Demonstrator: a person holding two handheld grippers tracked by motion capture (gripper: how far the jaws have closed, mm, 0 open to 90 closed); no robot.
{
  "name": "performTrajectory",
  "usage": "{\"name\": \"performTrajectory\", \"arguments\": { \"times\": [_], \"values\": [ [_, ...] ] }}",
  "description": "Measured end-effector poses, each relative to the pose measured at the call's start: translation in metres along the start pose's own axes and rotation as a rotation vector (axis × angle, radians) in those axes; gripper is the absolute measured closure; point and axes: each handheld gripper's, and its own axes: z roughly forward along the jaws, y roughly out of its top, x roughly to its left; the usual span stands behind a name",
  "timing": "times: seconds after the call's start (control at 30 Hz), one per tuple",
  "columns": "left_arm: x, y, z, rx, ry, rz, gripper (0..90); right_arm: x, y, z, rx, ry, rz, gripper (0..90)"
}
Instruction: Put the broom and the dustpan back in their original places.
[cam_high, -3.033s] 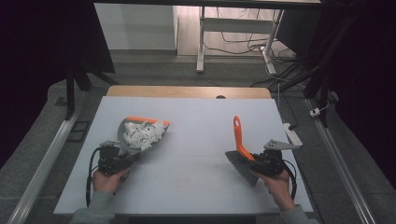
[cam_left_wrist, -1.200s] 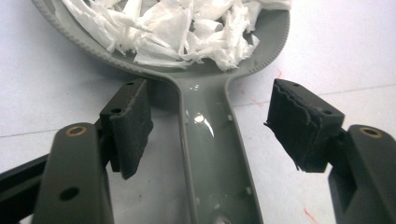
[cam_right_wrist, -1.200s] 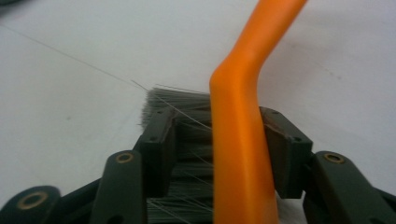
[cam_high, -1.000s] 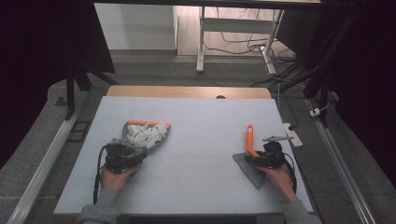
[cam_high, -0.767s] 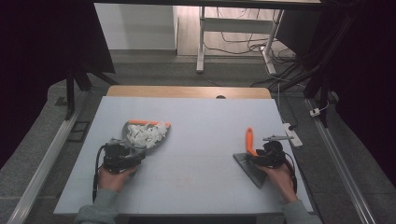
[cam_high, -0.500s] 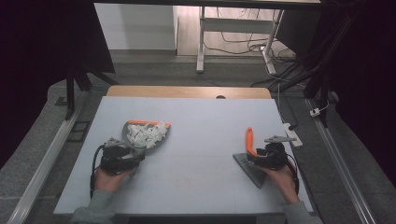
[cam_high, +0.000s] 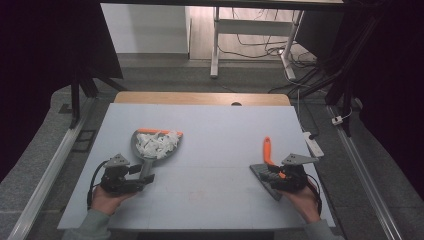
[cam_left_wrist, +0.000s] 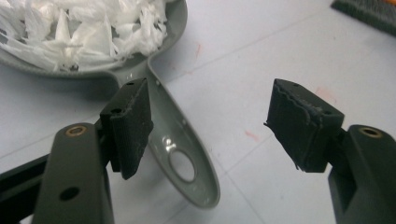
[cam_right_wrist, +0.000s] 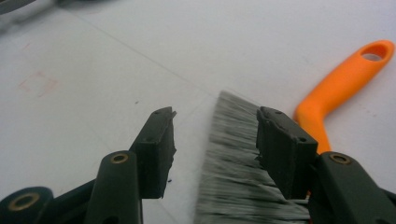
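Grey dustpan handle (cam_left_wrist: 180, 140) beside left claw (cam_left_wrist: 212, 123).

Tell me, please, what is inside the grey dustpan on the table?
The dustpan holds a heap of torn white paper scraps, piled up to its orange front lip. The pan's floor under the heap is covered, so anything lying beneath the scraps cannot be seen.

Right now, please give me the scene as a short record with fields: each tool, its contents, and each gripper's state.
dustpan: grey, orange front edge, lies flat on the table
contents: white paper scraps piled in the pan
brush: orange handle, grey bristles, lies flat
left gripper: open, dustpan handle between the jaws, not pressed
right gripper: open over the bristles
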Motion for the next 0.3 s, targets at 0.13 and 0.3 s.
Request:
{"name": "performTrajectory", "arguments": {
  "times": [0.13, 0.3],
  "values": [
    [-0.0005, -0.0014, 0.0002, 0.005, -0.012, 0.004, 31.5, 0.0027, -0.0033, -0.0005, 0.001, 0.007, -0.033, 47.4],
    [-0.0023, -0.0006, 0.0009, 0.009, -0.014, 0.01, 31.5, 0.0043, -0.0021, -0.0016, -0.022, 0.004, -0.063, 47.6]
  ]
}}
